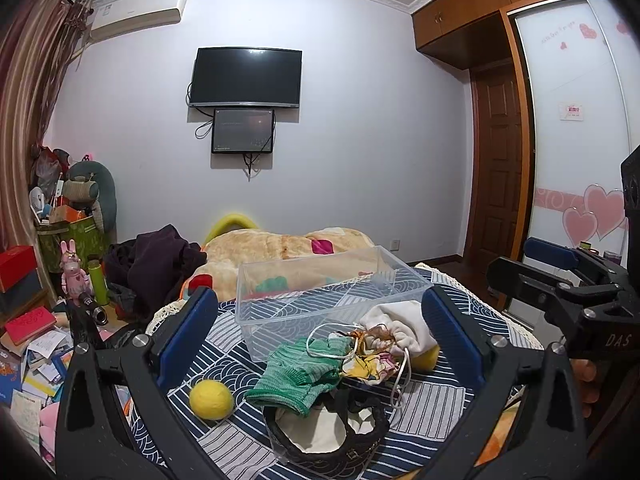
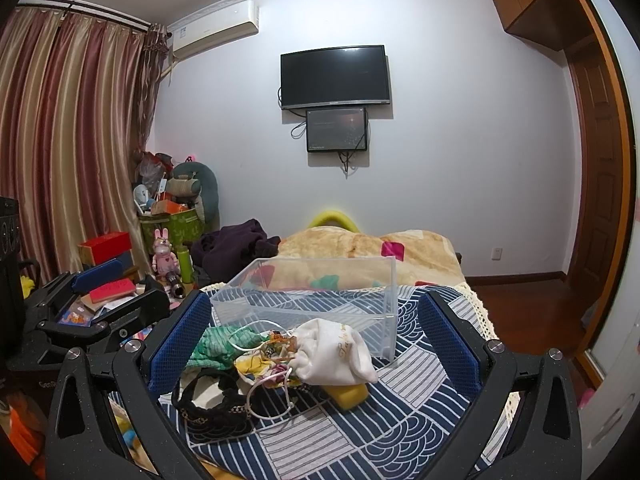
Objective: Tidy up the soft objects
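— While both my jaws stand wide, where does the pile lie?

— Between the fingers of my left gripper, touching neither pad. The green knit cloth sits dead centre, the yellow ball at about eight o'clock from it, near my left pad. The white drawstring pouch lies at two o'clock, close to the other pad, with a patterned fabric scrap under its cord. At six o'clock, nearest me, a black lace-edged piece.

— And the box?

— The clear plastic box stands at twelve o'clock, just beyond the pile, on the blue patterned cloth.

— What about your right side?

— My right gripper holds nothing either, fingers spread. The white drawstring pouch lies at centre between them; a yellow block peeks out under it at six o'clock. The green knit cloth is at nine o'clock, just beside my left pad, and the black lace-edged piece at seven. The clear plastic box is at twelve, its near corner close to the pouch.
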The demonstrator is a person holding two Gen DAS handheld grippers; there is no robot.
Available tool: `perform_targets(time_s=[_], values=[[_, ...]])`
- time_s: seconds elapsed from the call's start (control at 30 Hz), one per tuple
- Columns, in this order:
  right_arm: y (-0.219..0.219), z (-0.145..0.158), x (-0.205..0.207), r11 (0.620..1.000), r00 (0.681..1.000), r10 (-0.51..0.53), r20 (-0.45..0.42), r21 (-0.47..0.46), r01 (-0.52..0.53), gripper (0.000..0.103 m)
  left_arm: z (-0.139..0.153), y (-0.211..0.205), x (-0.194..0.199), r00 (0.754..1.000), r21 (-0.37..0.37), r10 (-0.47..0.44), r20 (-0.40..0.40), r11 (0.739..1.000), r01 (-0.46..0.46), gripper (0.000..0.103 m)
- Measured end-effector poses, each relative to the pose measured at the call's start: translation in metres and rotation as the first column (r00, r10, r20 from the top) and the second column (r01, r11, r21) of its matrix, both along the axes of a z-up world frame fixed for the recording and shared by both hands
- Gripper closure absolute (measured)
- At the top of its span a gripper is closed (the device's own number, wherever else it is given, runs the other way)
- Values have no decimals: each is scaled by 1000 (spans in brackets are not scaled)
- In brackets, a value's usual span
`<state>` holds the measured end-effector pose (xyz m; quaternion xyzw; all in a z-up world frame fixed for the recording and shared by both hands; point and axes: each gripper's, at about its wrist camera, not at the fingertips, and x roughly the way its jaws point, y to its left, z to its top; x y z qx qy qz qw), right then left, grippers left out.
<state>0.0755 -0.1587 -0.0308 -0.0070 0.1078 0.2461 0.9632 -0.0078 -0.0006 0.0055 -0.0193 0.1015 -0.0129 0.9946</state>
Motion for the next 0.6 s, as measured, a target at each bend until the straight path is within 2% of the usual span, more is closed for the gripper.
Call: perform_targets(time_s=[0.6], values=[[2, 2, 1, 1000, 1000, 6, -3, -2, -6, 0, -2, -2, 2, 1000, -7, -13, -4, 1000, 13, 0]])
